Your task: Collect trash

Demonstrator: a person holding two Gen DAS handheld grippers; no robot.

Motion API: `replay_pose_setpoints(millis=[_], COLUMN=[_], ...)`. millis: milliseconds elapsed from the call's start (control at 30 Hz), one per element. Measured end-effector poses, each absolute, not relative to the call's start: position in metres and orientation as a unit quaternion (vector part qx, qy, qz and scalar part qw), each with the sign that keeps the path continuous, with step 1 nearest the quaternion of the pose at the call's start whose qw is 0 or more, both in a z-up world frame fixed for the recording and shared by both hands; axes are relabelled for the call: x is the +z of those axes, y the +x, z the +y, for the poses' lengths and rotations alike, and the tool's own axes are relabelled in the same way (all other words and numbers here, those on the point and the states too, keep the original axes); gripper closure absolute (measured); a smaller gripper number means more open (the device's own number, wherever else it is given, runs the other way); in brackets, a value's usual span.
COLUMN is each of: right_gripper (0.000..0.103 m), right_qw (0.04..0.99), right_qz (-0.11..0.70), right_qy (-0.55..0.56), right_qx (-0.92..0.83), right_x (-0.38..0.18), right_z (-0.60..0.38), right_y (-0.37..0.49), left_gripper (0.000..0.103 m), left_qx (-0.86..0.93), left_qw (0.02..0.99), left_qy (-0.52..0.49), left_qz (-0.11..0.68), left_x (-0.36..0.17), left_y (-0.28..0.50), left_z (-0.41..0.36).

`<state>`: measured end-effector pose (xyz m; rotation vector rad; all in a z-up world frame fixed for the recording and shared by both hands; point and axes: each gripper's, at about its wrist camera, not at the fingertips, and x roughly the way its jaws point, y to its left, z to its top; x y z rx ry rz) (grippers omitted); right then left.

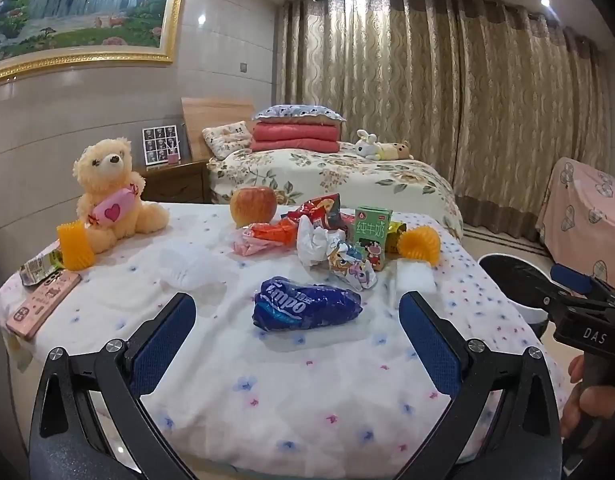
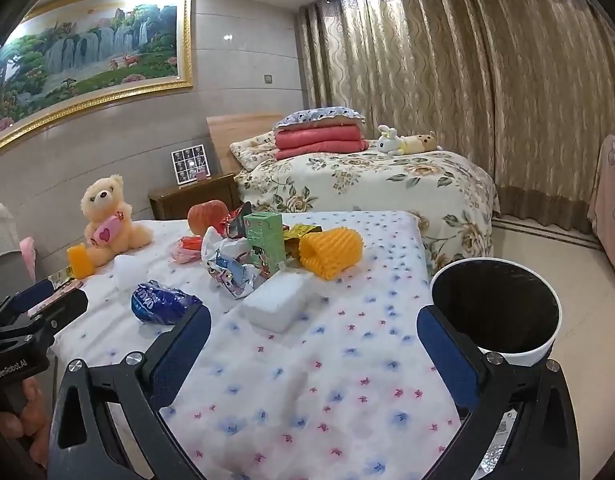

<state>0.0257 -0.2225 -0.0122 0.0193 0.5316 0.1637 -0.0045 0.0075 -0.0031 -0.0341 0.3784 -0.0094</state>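
Trash lies on a small table under a flowered cloth (image 1: 307,392). A blue tissue pack (image 1: 303,308) sits nearest, just ahead of my open, empty left gripper (image 1: 295,304). Behind it are a crumpled white tissue (image 1: 313,240), a cartoon wrapper (image 1: 351,268), a green milk carton (image 1: 371,236), a red snack bag (image 1: 323,208) and an orange foam net (image 1: 419,244). My right gripper (image 2: 313,316) hangs open over the cloth, short of a white foam block (image 2: 275,300). A white bin with a black liner (image 2: 547,352) stands on the floor at the table's right edge.
A teddy bear (image 1: 111,192), an apple (image 1: 253,204), a second orange net (image 1: 75,250), a pink phone (image 1: 43,304) and a foil wrapper (image 1: 39,268) also lie on the table. Beyond are a bed (image 1: 347,176), a nightstand (image 1: 179,180) and curtains (image 1: 467,100).
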Motion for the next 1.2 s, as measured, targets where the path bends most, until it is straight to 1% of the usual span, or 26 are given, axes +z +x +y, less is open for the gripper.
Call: replay_pose_setpoints(millis=[300,1200], right_gripper=[0.0,0.0], right_qw=[0.958,0.956], right_qz=[0.275,0.278], right_qy=[0.015,0.018], right_qx=[0.081,0.09], right_x=[-0.0158,-0.0164], right_z=[-0.2261,-0.2246], right_y=[0.0266,0.0266], left_gripper=[0.0,0.0], left_qx=[-0.003,-0.001], left_qw=[0.982,0.982], left_qy=[-0.015,-0.016], left_qz=[0.187,0.186], left_x=[-0.0028,-0.0024], left_y=[-0.0055,-0.0064], left_z=[0.0073,0.0079])
